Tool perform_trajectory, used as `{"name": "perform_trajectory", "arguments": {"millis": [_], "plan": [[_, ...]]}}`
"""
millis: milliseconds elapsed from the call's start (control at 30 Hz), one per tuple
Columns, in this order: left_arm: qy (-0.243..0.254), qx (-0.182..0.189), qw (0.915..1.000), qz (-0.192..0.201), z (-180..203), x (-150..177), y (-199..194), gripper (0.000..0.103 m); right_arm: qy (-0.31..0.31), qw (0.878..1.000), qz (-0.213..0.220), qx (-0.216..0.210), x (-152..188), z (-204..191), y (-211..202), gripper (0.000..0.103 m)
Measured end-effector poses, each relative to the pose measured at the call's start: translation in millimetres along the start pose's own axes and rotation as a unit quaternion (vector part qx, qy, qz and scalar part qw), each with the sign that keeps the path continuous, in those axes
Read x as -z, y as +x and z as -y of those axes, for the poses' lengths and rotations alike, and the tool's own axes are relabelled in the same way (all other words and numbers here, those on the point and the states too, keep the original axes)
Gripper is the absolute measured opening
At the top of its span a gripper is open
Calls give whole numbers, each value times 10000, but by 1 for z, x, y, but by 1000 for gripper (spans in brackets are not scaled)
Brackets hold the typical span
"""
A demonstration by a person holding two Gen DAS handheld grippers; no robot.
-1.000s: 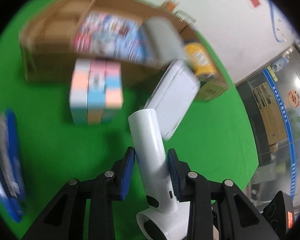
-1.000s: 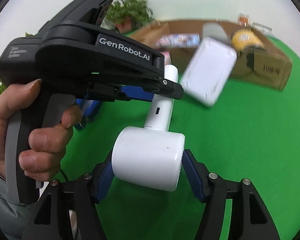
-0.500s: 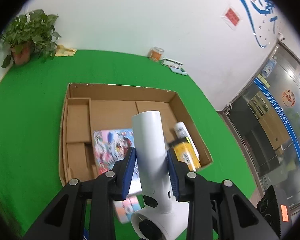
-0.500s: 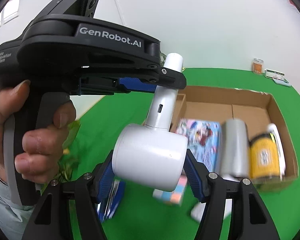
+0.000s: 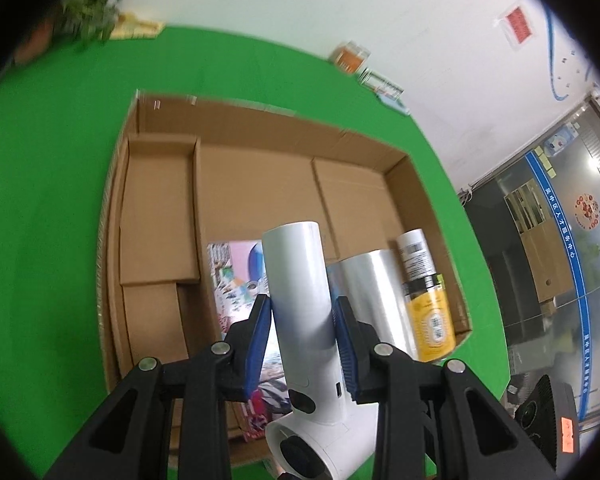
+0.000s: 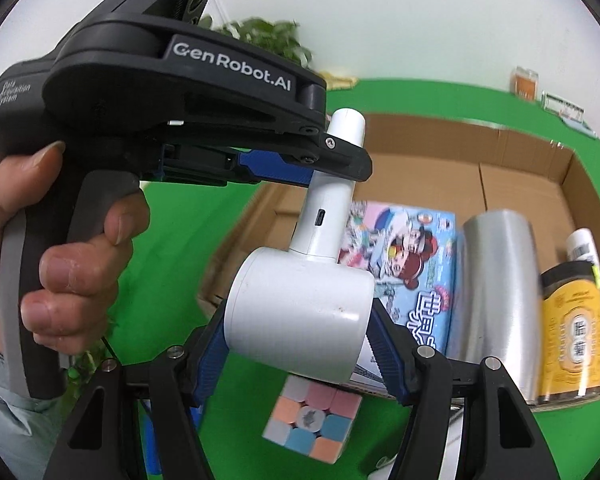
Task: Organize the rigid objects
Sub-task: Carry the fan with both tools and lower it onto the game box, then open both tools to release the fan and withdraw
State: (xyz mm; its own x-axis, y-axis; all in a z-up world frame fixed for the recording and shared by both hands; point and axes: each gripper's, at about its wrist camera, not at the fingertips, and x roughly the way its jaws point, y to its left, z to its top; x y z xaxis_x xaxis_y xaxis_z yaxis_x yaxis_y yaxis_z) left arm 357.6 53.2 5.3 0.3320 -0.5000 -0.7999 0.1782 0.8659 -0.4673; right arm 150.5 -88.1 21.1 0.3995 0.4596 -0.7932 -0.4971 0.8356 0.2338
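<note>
A white hair-dryer-shaped device (image 5: pixel 300 300) is held by both grippers above the open cardboard box (image 5: pixel 260 184). My left gripper (image 5: pixel 303 340) is shut on its handle. My right gripper (image 6: pixel 300 344) is shut on its round head (image 6: pixel 300 312). The left gripper's black body (image 6: pixel 160 92) fills the upper left of the right wrist view. In the box lie a colourful picture box (image 6: pixel 412 264), a silver roll (image 6: pixel 496 288), a yellow jar (image 6: pixel 572 328) and a white bottle (image 6: pixel 582 246).
A pastel puzzle cube (image 6: pixel 312 420) lies on the green table (image 5: pixel 52 200) in front of the box. A potted plant (image 5: pixel 88 12) stands at the far left. An orange jar (image 5: pixel 350 54) and a small card stand (image 5: pixel 384 88) sit by the wall.
Both grippers carried the device up from the table and over the box. The view tilted from the table items to the box interior, then dropped closer.
</note>
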Motion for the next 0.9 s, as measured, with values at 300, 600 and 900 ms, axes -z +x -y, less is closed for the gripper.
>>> {"name": "perform_trajectory", "arguments": {"millis": [300,600,900], "plan": [[-117,-73,9993,-358,-18,0,35,31,203,9991,-315,174,12,10,43,63],[-236,-63,9979,-593,-32,6,48,27,223,9982,-302,-459,23,14,34,72],[-277,-111,9968,-746,-26,26,42,27,120,9987,-441,-241,33,24,42,50]]}}
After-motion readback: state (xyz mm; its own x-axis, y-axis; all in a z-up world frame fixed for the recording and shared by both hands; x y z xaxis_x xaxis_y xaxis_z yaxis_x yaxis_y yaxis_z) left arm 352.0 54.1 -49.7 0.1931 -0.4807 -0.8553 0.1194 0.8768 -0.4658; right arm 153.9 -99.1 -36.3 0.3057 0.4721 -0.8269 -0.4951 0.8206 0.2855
